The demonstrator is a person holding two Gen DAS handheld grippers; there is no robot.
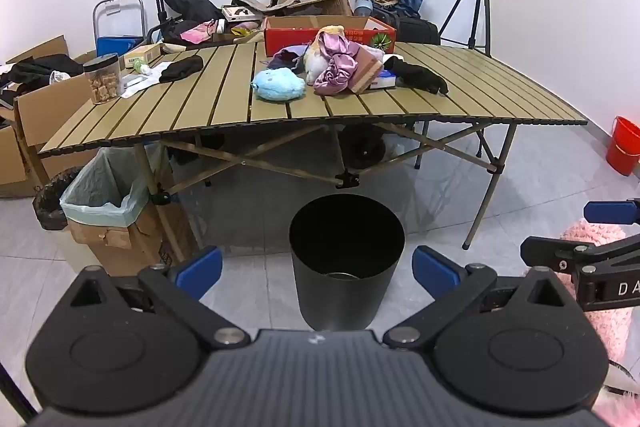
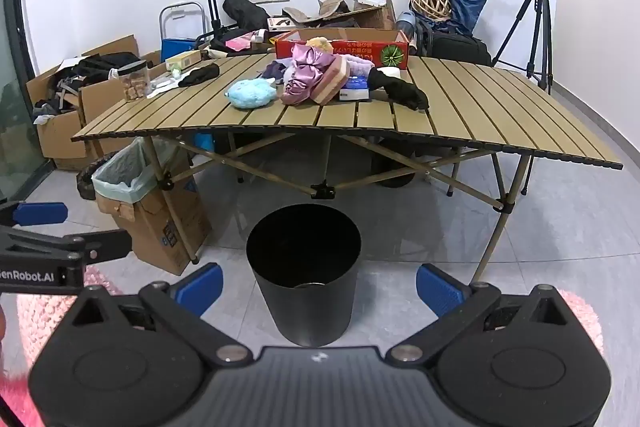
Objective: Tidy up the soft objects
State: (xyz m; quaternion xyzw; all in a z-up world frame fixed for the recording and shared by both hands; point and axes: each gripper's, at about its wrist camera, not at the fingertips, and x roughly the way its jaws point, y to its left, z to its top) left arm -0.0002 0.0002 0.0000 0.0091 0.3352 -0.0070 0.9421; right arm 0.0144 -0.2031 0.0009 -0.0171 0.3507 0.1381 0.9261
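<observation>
A slatted folding surface fills the middle of both views, standing on crossed legs over a grey tiled floor. In front of it on the floor stands a black round bin, upright, with something pale and flat at its bottom that is hard to make out. A lined cardboard box sits beside the surface's left leg. At the far edge of the surface lies a red carton, and just in front of it the soft things are heaped together: a shiny pink-purple satin cloth draped against a pink block-shaped cushion, a light blue plush toy just left of the heap, and a black glove at its right. A second black glove lies well apart to the left, near a clear jar. The left gripper and right gripper both hang low over the floor, each with its blue fingers spread wide and nothing between them.
</observation>
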